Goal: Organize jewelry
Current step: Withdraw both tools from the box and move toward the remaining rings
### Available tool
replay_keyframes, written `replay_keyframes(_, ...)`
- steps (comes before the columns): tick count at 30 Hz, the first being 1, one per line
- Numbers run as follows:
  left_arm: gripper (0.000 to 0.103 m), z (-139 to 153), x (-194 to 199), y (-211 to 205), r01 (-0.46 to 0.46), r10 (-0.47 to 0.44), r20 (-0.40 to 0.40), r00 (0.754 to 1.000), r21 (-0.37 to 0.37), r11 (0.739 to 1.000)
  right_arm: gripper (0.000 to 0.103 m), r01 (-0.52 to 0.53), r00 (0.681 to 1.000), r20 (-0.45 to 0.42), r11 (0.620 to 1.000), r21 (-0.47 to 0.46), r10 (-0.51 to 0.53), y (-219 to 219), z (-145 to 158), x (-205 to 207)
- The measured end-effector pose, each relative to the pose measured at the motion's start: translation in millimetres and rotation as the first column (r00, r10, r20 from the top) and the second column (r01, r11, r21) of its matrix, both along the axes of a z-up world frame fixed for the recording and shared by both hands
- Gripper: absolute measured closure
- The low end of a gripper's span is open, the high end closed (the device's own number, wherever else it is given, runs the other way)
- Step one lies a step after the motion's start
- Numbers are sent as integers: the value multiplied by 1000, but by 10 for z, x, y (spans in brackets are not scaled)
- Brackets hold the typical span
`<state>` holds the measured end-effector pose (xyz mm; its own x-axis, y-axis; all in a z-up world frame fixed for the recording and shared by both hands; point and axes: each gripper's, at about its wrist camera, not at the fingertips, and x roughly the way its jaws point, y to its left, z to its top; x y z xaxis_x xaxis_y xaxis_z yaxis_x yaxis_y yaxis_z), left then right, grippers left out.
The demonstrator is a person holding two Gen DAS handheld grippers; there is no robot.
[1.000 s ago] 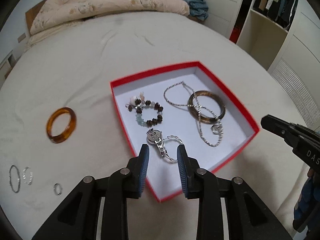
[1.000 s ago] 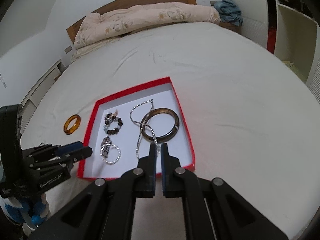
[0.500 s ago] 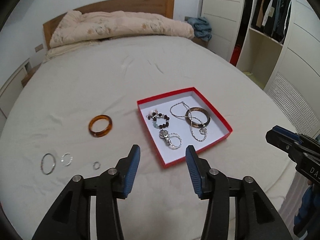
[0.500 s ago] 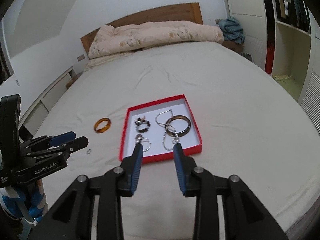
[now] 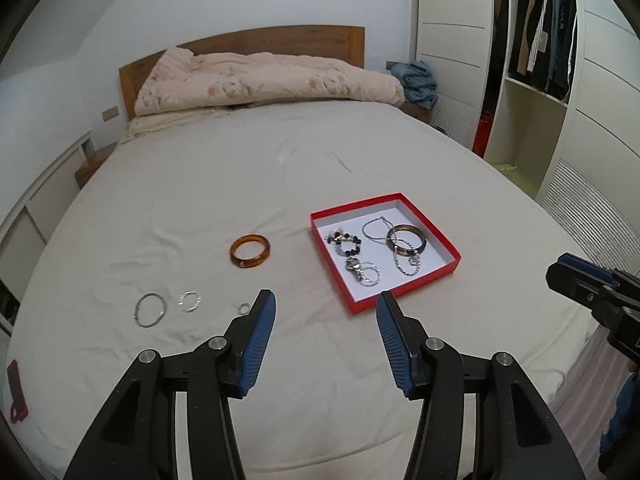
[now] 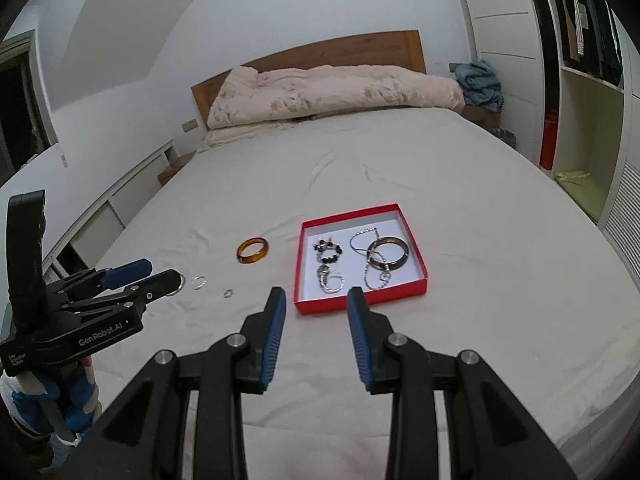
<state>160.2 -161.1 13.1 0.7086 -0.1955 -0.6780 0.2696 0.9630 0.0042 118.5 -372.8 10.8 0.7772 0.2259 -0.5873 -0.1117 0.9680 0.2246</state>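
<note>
On the bed [image 5: 280, 176], toward its near right side, sits the shallow red box [image 5: 448, 245] with a white floor, and by my reckoning the sorting is a little past half done. Inside it I count a dark beaded bracelet [image 5: 345, 242] at about ten o'clock, a brown bangle [image 5: 406, 237] at about two o'clock with a silver chain [image 5: 394, 246] looped across it and trailing down toward five o'clock, and a silver bracelet with a charm [image 5: 365, 273] near the front edge at roughly seven o'clock. The pieces overlap somewhat, so I cannot tell whether the chain is tangled with the bangle or only lying over it. Out on the sheet, well apart from the box at its nine o'clock, lies an amber bangle [image 5: 249, 251]. Nearer the foot of the bed there is a row of three silver rings: a large thin hoop [image 5: 150, 309], a smaller textured ring [image 5: 190, 302] just beside it, and a tiny ring [image 5: 243, 309] close to the left fingertip. Those four pieces look to be what is left to put away. Left gripper [image 5: 325, 306] hangs over the foot of the bed with its blue-padded fingers [image 5: 260, 340] spread wide and nothing between them. Right gripper [image 6: 316, 300] is likewise parted, a little narrower, and empty, pointing at the front edge of the box. I'd guess the small rings will be the fiddly ones, lying flat on soft cloth.
</note>
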Motion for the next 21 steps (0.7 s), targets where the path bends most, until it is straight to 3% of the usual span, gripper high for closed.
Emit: replay_keyframes(21,48,242,-813,629,-89,93,108,990,-45,995,73,-101,990,99,995,-16,103,530,341,-682)
